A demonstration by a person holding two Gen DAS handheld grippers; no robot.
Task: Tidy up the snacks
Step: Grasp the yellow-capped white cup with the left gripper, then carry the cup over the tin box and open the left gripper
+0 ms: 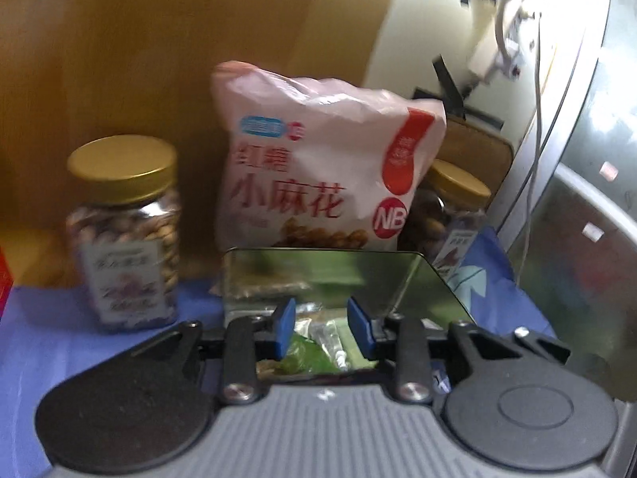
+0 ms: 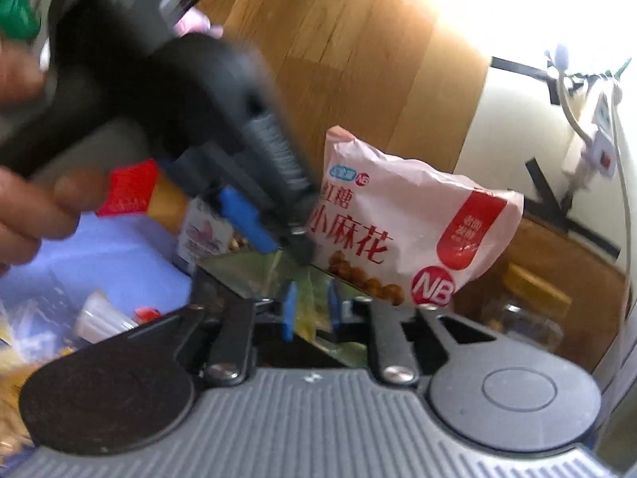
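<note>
**Both grippers slack-jawed over the clear bin, snack bag standing behind**

The landmark is the pink snack bag [image 1: 318,159], upright against the wooden wall [image 1: 139,59] on the blue cloth [image 1: 40,338]. Directly in front of the bag sits a clear plastic bin [image 1: 430,290] holding green and clear-wrapped small packets [image 1: 318,342]. Left of the bag stands a gold-lidded jar of nuts [image 1: 123,235]; a second gold-lidded jar [image 1: 450,215] is partly hidden behind the bag's right edge.

The left gripper [image 1: 321,328] hangs in front of the bag, above the bin, its blue pads [image 1: 284,326] parted with nothing pressed between them. The right gripper [image 2: 308,314] is also in front of the bag at the bin, jaws slightly apart, empty; the packets show through the gap. In the right wrist view the left gripper appears blurred, up and left of the bag, held by a hand [image 2: 28,215]. More loose snacks [image 2: 99,318] lie well left of the bag.
</note>
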